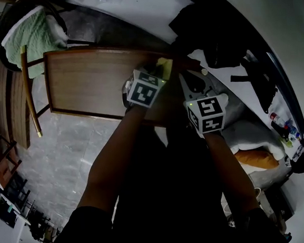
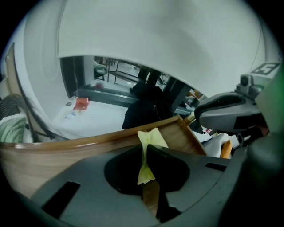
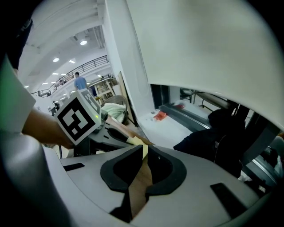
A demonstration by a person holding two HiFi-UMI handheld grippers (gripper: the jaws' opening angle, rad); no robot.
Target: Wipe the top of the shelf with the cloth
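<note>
left gripper (image 2: 145, 151) has its jaws pinched tight on the yellow cloth (image 1: 164, 67), w/ a tuft poking past the tips. it's down at the shelf (image 1: 85, 82) top, near the right end by the far edge. right gripper (image 3: 145, 153) sits just beside it, jaws nearly together w/ nothing btwn them. only wood shows thru the slit, and the cloth is just past its tips.

most of the top stretches off to the left, so imo nearly all the wiping is left to do. to do it well:
- get the cloth flat on the wood, not just a corner dragging
- pull long strokes toward the left end and overlap the passes
- mind the raised rim (image 2: 111, 135) so the cloth doesn't snag
- right gripper shd be kept out of the path
</note>
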